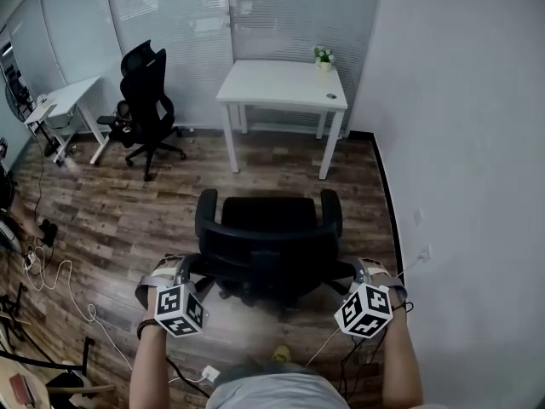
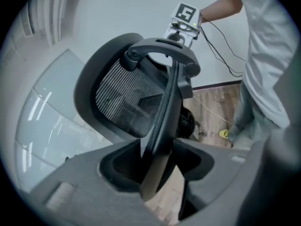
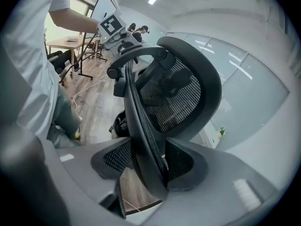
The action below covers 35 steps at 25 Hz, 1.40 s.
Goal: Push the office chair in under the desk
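A black office chair (image 1: pixel 268 228) stands on the wood floor right in front of me, its seat facing the white desk (image 1: pixel 281 83) by the far wall, with open floor between them. My left gripper (image 1: pixel 183 271) is at the left edge of the backrest and my right gripper (image 1: pixel 358 273) at the right edge. In the left gripper view the backrest rim (image 2: pixel 164 112) runs down between the jaws of the left gripper (image 2: pixel 157 166), which are shut on it. In the right gripper view the rim (image 3: pixel 141 121) sits clamped in the right gripper (image 3: pixel 146 166).
A grey wall (image 1: pixel 460 143) runs close along the right. A second black chair (image 1: pixel 145 100) and a small white table (image 1: pixel 64 100) stand at the far left. A potted plant (image 1: pixel 324 58) sits on the desk. Cables (image 1: pixel 51 279) trail over the floor at the left.
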{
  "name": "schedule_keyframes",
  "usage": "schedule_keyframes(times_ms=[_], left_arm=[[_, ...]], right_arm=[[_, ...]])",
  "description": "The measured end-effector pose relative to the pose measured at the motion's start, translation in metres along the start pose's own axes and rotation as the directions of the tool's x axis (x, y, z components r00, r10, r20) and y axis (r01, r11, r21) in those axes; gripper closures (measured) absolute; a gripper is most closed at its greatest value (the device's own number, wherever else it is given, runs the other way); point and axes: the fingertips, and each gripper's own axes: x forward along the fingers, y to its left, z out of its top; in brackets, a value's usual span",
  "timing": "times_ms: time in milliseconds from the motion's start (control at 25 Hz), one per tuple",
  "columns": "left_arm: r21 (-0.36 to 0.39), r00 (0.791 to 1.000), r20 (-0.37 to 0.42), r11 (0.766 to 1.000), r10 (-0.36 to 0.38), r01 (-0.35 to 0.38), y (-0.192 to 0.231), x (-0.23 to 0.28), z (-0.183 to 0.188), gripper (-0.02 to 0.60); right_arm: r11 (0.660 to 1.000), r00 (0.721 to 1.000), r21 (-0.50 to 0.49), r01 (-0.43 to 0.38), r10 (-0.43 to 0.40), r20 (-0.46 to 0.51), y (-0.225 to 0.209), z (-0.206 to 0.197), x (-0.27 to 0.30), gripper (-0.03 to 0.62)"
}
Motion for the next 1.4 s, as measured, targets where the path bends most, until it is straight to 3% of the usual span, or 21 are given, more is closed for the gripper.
schedule_keyframes(times_ms=[400,1400], left_arm=[[0.017,1.000,0.030,1.000,0.007,-0.008,0.060,0.044,0.000,0.373],[0.098,0.995,0.102,0.995,-0.001,-0.009,0.287,0.185,-0.044,0.364]], right_arm=[[1.000,1.000,0.011,0.006,-0.006,-0.006,-0.059,0.004,0.041,0.373],[0.996,0.998,0.073,0.052,-0.050,-0.040,-0.245,0.061,0.191,0.373]])
